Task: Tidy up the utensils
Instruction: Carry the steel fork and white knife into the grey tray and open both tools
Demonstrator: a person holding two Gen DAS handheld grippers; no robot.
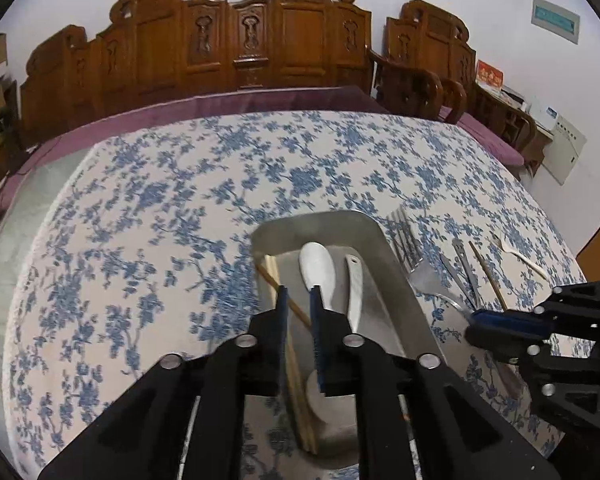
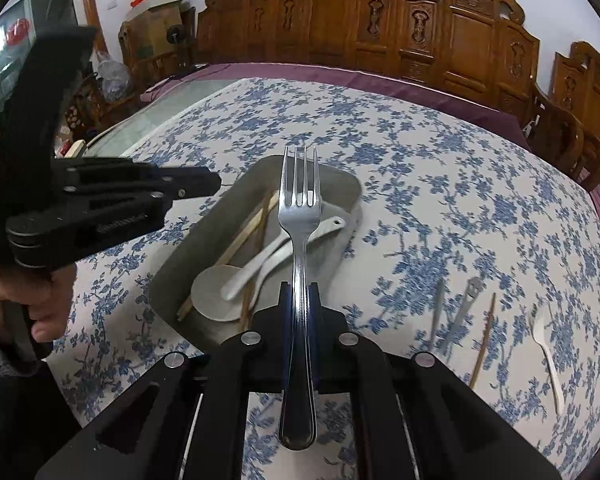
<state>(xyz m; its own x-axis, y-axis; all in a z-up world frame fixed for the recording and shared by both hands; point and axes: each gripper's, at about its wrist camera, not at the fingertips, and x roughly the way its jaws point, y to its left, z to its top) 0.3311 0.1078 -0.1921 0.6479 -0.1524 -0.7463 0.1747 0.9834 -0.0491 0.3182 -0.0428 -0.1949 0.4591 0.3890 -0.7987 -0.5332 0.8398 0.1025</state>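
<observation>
A metal tray [image 1: 320, 220] [image 2: 180, 264] lies on the flowered tablecloth and holds two white spoons [image 1: 318, 268] [image 2: 216, 296] and wooden chopsticks [image 1: 296, 380] [image 2: 244, 240]. My left gripper [image 1: 299, 300] [image 2: 216, 184] hovers over the tray's near end, jaws a little apart; a chopstick lies in the tray below the gap and nothing is pressed between the pads. My right gripper [image 2: 300, 292] [image 1: 474, 318] is shut on the handle of a steel fork [image 2: 300, 184] [image 1: 408, 232]. The tines point forward over the tray's right rim.
Right of the tray lie two metal utensils [image 2: 470, 296] [image 1: 464, 264], a lone chopstick [image 2: 484, 340] [image 1: 488, 276] and a white plastic fork [image 2: 548, 356] [image 1: 520, 254]. A carved wooden bench [image 1: 252, 40] with a purple cushion stands behind the table. A hand [image 2: 40, 312] holds the left gripper.
</observation>
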